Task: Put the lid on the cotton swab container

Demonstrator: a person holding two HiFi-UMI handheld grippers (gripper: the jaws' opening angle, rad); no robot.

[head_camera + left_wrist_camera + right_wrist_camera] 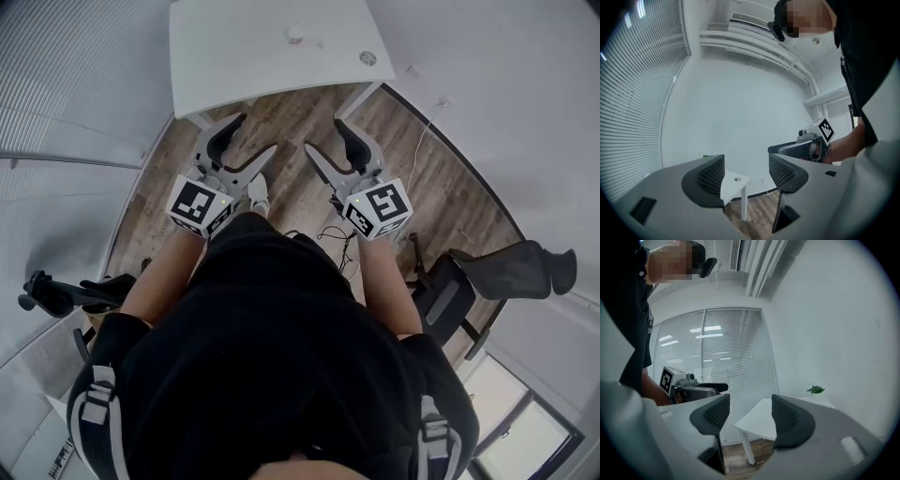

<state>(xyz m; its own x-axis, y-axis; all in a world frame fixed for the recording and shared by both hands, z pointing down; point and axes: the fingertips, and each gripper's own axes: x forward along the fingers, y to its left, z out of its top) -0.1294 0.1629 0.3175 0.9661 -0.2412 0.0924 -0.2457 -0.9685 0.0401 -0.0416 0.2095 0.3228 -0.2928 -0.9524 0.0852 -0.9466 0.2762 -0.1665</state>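
Nothing is done yet: left gripper [255, 134] and right gripper [323, 134] gape empty mid-frame, well short of the white table [234, 70] at top, where the likely container [295, 35] and lid [367, 58] sit apart.

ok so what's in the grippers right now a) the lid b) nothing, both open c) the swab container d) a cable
B: the left gripper and the right gripper both show jaws apart, with only the distant white table behind the gap.
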